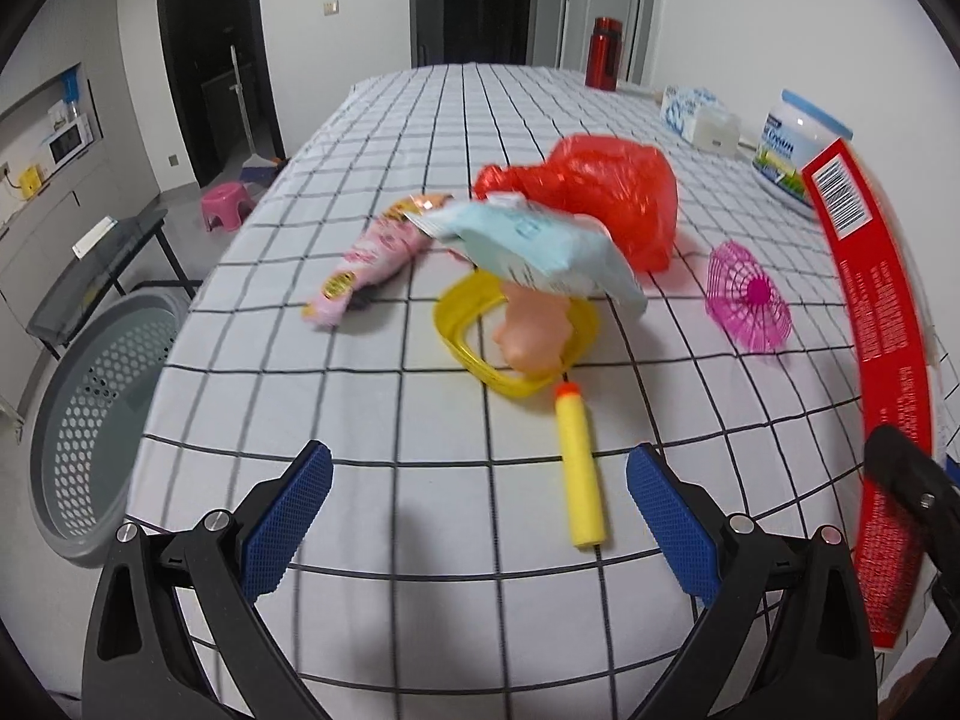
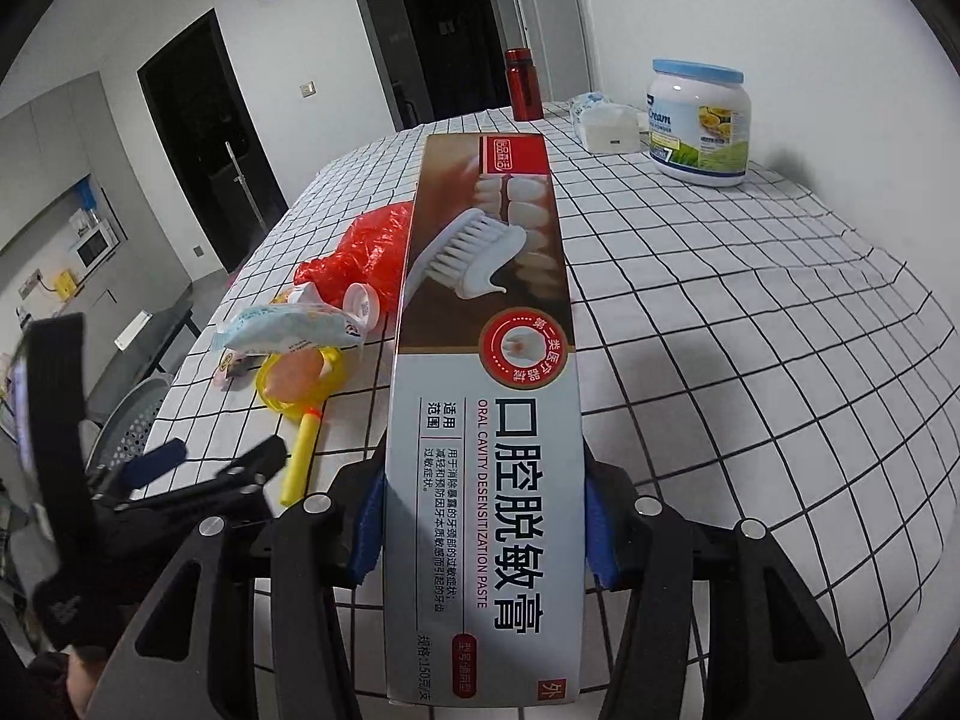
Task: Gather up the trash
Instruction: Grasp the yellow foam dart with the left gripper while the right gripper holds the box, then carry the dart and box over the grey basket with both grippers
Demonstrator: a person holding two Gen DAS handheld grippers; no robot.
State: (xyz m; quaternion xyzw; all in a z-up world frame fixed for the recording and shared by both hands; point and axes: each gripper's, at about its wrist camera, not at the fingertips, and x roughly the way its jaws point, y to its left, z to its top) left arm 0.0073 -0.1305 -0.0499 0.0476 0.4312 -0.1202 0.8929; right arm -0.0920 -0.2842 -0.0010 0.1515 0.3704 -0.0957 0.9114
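My right gripper (image 2: 483, 516) is clamped on a long toothpaste box (image 2: 486, 360), its blue pads pressing the box's two sides near the end closest to me. The box points away from me over the table. Its face shows a toothbrush and teeth, large Chinese characters, and the English line "ORAL CAVITY DESENSITIZATION PASTE". In the left view the box's red side carries a barcode.

My left gripper (image 1: 480, 510) hangs empty above the checked tablecloth (image 1: 372, 420), jaws wide apart. Between the pads, nearer the right one, lies a yellow foam dart (image 1: 579, 468) with an orange tip. Beyond it is a yellow ring (image 1: 462, 330) with a peach-coloured lump inside, a pale blue wipes pack (image 1: 534, 240) resting over it, a pink wrapper (image 1: 366, 258) to the left, a crumpled red bag (image 1: 600, 192) behind, and a pink mesh cup (image 1: 747, 297) to the right.

At the far edge stand a red flask (image 1: 605, 53), a tissue pack (image 1: 696, 111), and a white jar (image 2: 699, 120) with a blue lid; its label reads "Cream". A grey basket (image 1: 90, 420) sits on the floor left of the table.
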